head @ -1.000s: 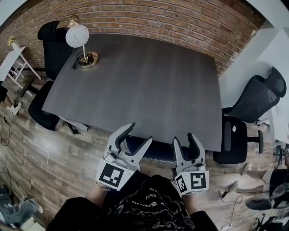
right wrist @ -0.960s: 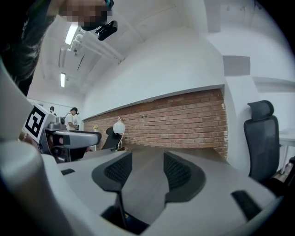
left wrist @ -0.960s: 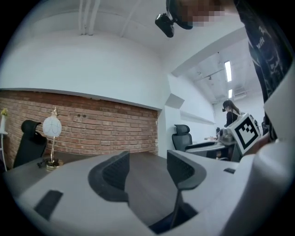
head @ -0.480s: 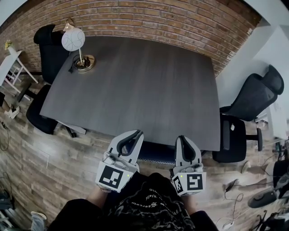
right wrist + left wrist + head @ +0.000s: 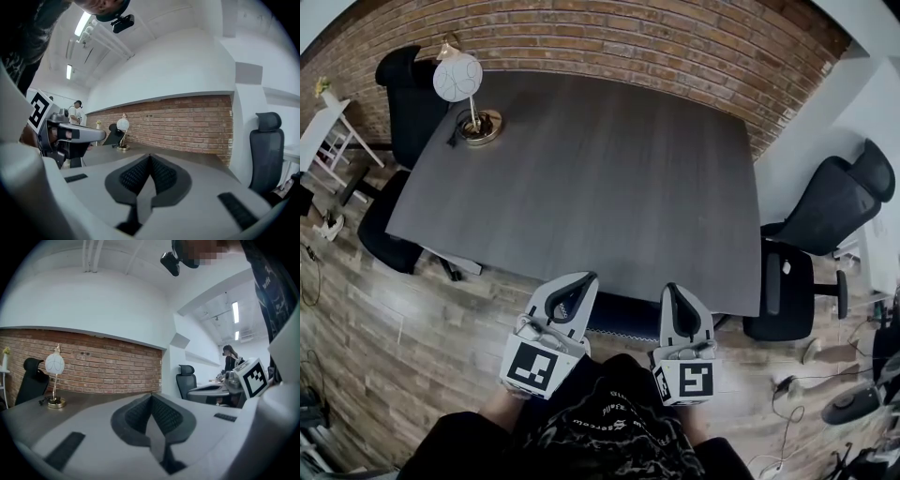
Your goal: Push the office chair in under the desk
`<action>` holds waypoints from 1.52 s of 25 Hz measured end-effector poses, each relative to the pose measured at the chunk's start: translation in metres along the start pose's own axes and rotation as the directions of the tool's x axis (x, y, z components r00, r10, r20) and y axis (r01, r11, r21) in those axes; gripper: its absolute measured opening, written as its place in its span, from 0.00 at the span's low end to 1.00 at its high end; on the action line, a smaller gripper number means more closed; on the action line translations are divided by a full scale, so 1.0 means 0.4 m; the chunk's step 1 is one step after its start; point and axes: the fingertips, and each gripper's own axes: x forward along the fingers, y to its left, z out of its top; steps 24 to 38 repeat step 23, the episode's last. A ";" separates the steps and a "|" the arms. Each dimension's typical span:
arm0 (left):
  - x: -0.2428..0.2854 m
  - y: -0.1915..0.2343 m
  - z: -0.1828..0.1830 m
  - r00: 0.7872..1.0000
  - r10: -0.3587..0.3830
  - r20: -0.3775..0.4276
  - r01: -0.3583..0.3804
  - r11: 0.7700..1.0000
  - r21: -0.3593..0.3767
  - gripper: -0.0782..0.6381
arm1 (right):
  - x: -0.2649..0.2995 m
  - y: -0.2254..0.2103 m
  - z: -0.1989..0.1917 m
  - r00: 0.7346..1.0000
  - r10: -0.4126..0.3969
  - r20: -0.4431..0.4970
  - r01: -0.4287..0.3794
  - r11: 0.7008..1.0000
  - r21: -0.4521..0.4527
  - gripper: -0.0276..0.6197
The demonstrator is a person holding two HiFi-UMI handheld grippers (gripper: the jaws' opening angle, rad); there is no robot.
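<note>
Jaws had sprung together, empty: left gripper [image 5: 584, 278] and right gripper [image 5: 673, 290] seemingly blunted to nudge the office chair [image 5: 623, 317] under the desk [image 5: 581, 178].

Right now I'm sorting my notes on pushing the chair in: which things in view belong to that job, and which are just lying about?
Job in hand: office chair at the desk's near edge; desk; left tool and right tool, both shut, nothing between them.

Lying about: lamp; black chair on the left; black chair on the right.
</note>
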 end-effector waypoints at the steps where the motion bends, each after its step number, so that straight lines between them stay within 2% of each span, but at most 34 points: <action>1: 0.000 0.001 0.000 1.000 0.001 0.000 -0.001 1.000 0.005 0.12 | 0.001 0.000 0.001 1.000 0.000 0.003 0.000 1.000 0.001 0.05; 16: 0.012 0.003 -0.009 1.000 0.003 -0.014 -0.003 1.000 0.005 0.12 | 0.007 -0.010 -0.004 1.000 -0.006 -0.001 0.006 1.000 0.018 0.05; 23: 0.014 -0.009 -0.017 1.000 -0.021 -0.023 0.022 0.999 0.041 0.12 | 0.011 -0.006 -0.012 1.000 0.014 -0.016 -0.014 1.000 0.017 0.05; 38: 0.014 -0.009 -0.017 1.000 -0.021 -0.023 0.022 0.999 0.041 0.12 | 0.011 -0.006 -0.012 1.000 0.014 -0.016 -0.014 1.000 0.017 0.05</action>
